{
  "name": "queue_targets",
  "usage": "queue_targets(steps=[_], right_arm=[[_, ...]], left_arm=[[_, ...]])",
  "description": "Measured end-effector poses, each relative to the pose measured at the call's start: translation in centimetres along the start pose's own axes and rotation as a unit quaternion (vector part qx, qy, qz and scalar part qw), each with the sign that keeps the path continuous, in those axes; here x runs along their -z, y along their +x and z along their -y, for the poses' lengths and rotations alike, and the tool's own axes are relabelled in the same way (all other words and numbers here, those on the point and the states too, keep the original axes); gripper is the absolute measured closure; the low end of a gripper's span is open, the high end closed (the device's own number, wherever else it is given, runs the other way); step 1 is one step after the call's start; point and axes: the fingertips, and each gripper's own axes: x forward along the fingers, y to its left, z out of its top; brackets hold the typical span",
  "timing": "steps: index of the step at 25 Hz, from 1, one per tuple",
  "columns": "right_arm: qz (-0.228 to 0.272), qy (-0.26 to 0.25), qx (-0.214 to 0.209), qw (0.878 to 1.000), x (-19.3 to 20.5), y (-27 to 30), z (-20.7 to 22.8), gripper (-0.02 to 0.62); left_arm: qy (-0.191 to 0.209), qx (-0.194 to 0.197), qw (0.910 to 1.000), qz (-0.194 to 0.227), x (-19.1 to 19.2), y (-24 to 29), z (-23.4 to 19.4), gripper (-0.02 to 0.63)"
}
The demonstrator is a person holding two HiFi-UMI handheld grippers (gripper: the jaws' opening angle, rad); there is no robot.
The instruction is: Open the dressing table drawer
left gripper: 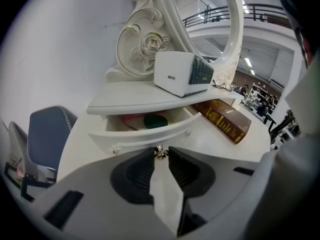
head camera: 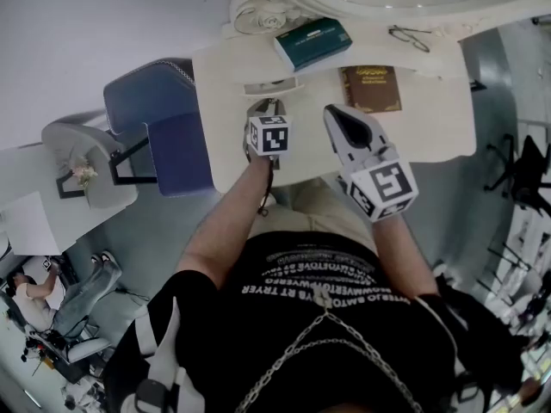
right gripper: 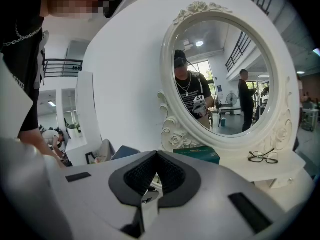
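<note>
The white dressing table (head camera: pixel 430 119) has a small drawer (left gripper: pixel 150 134) under its raised shelf, and it stands pulled partly out. Inside it show a green round thing (left gripper: pixel 155 120) and something pink. My left gripper (left gripper: pixel 160 153) is shut on the drawer's small metal knob (left gripper: pixel 160 151), pinched at the very tips; in the head view this gripper (head camera: pixel 263 110) sits at the drawer front (head camera: pixel 269 85). My right gripper (head camera: pixel 337 114) hovers above the tabletop to the right, touching nothing. Its jaws meet at the tips with nothing between them (right gripper: pixel 156 156).
A teal and white box (head camera: pixel 312 43) sits on the shelf above the drawer. A brown book (head camera: pixel 371 88) lies on the tabletop, glasses (head camera: pixel 409 36) further back. The oval mirror (right gripper: pixel 225 74) rises behind. A blue chair (head camera: pixel 164 123) stands left of the table.
</note>
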Motion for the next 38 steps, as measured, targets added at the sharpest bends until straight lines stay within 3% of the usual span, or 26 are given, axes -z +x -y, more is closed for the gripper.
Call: queue_targets(steps=[28,33,38], right_arm=[[0.022,0.001,0.011,1.000,-0.4,-2.6,-1.5,0.594],[0.037,-0.005,0.014,0.999,-1.2,-3.2,-1.8,0.594],[0.048,-0.006,0.019,0.999,-2.0,-3.6,-2.2,0.594]], left_arm=[[0.030,0.004,0.9995,-0.003,3.0,-1.9,1.7,0.496],[0.034,0.001,0.9991,0.027,2.9,-4.2,1.3,0.489],[0.058,-0.001,0.9930,0.103,0.7,-9.3,0.4,0.510]])
